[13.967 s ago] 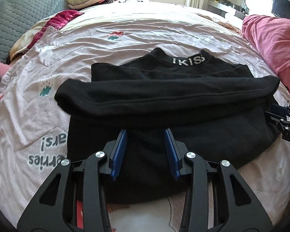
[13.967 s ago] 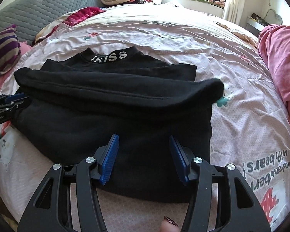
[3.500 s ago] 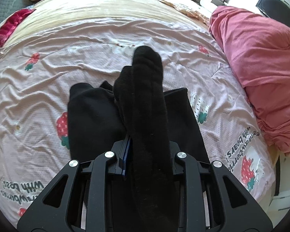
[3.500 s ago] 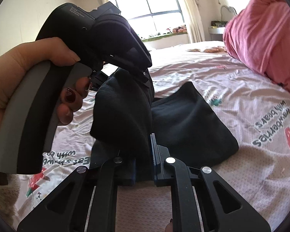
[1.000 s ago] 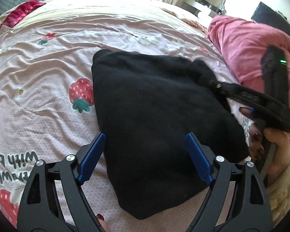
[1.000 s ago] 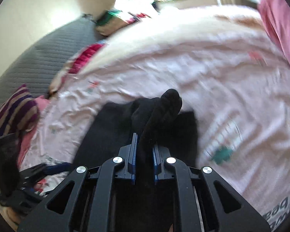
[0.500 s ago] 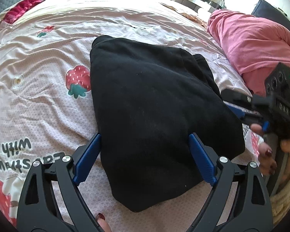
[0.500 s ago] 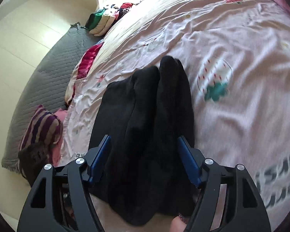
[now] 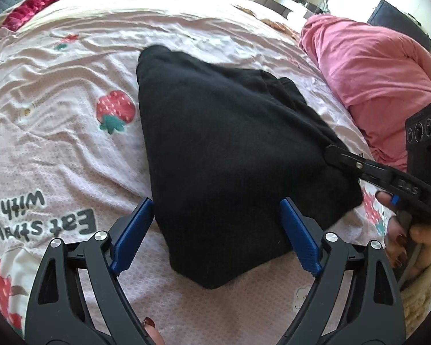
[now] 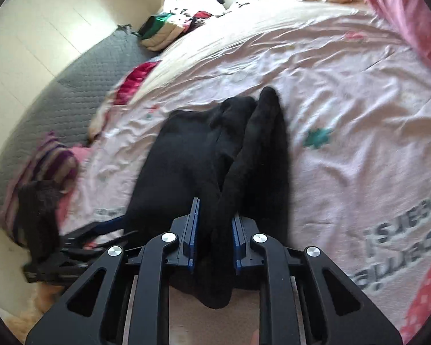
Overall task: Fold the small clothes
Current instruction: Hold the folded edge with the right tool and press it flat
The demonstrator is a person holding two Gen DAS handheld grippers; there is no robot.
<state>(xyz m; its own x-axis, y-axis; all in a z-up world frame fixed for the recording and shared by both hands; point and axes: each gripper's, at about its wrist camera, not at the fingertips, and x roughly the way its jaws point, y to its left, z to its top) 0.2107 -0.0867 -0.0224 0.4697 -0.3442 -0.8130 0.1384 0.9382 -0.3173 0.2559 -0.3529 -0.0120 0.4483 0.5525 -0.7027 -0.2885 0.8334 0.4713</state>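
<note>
— While my left tool (image 9: 217, 234) hangs over the near end of the folded black garment (image 9: 230, 149), what crowds the bed?

— Going left to right in my left view: a red cloth (image 9: 28, 4) at the far left edge, the pale strawberry-print bedcover (image 9: 57, 132) with one black garment lying on it, then a heaped pink blanket (image 9: 370, 69) on the right. Nothing lies between my left tool and the fabric; its jaws stand wide, blue pads on either side of the garment's near end, not pressing it.

— And your right tool?

— It reaches in from the right edge of that view, my hand (image 9: 411, 230) around its grip, its tip at the garment's right edge. In its own view the right tool (image 10: 214, 230) has just been closing, and the jaws now stand narrow with a raised fold of the black fabric between the pads, pinched there.

— What does only the right view give you?

— A grey quilted headboard (image 10: 80, 86) on the left, a striped cushion (image 10: 54, 161) below it, and a stack of folded clothes (image 10: 163, 31) farther back. It also catches my left tool as a dark blurred shape at the lower left. The pink blanket shows only as a strip at the top right.

— Counts?

— One black garment, two tools, one stack, one cushion.
</note>
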